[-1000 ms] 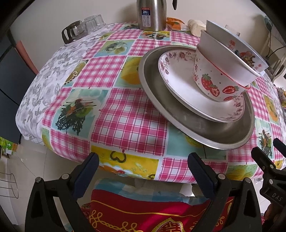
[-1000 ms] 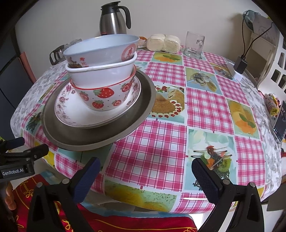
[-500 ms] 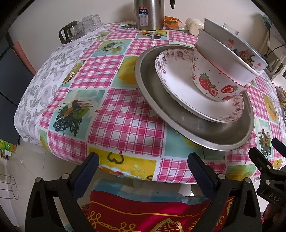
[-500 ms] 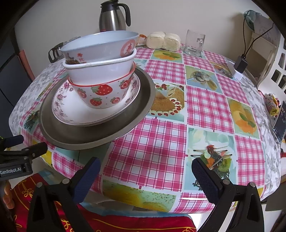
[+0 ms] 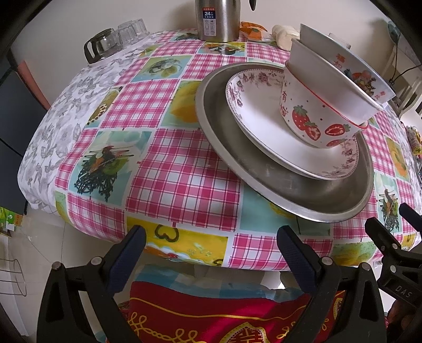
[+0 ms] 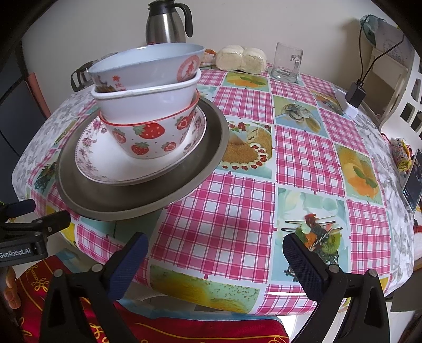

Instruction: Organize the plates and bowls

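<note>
Checked tablecloth (image 6: 237, 211) carries three stacked bowls (image 6: 147, 105) on nested plates (image 6: 132, 200); left gripper (image 5: 211, 250) and right gripper (image 6: 215, 253) both spread, empty.

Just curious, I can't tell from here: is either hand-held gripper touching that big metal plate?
Apart. In the left wrist view, tablecloth shows between the left hand-held gripper and the metal plate.

"GenRobot.AI" printed on left gripper (image 6: 23, 250). "DAS" on right gripper (image 5: 401, 289). Blue label on steel thermos (image 5: 217, 19) reads "24", smaller print illegible. Red Chinese characters on top bowl (image 6: 147, 66) and strawberry bowl (image 5: 311, 116).
</note>
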{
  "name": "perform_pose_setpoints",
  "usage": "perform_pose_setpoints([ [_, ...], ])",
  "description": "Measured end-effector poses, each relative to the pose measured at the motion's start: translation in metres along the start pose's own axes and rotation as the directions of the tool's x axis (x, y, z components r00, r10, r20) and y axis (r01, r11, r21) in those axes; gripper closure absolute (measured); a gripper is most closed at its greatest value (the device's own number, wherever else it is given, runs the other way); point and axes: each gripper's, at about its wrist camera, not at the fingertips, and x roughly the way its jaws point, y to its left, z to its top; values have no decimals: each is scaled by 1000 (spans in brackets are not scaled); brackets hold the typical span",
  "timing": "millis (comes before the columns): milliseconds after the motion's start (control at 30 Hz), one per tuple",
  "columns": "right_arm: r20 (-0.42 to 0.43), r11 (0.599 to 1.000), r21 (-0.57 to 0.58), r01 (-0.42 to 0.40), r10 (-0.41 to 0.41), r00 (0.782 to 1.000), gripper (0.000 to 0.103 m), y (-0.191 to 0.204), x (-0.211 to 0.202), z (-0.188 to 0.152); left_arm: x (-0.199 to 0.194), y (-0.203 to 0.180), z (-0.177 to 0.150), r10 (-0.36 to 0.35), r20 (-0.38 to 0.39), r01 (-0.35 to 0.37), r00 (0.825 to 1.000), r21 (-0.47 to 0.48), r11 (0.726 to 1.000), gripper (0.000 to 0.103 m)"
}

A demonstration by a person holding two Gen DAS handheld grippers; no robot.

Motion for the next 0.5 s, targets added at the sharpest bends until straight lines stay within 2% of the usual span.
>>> perform_pose_setpoints([
  [500,-2,1000,1,0,0,1000,0,0,1,-1,1,0,1,-2,-5,2,1000,-3,1000,4],
])
